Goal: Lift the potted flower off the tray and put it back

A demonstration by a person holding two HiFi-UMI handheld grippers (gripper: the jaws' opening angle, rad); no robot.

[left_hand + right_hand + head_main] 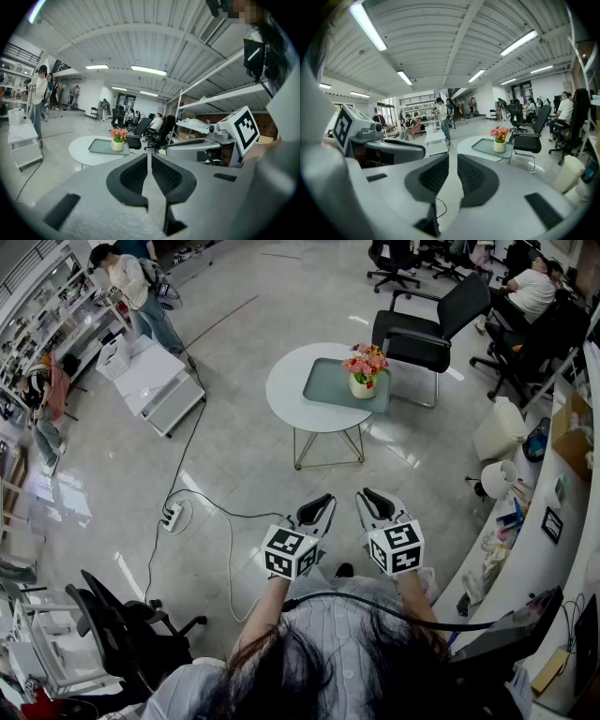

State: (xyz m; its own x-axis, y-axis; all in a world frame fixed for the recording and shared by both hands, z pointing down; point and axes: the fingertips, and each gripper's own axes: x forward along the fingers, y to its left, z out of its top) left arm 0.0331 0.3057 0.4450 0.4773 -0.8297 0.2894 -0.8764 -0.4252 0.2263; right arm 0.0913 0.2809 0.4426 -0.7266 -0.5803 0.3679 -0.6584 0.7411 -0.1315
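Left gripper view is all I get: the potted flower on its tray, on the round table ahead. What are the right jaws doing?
Observer: The right gripper has its jaws a little apart, with nothing between them.
Operator: Anything on the floor on the way to the table?
Observer: In the head view a corded power strip lies on the floor between us and the table, toward the left.
Operator: And on the right?
Observer: A white container stands on the floor to the right of the table.
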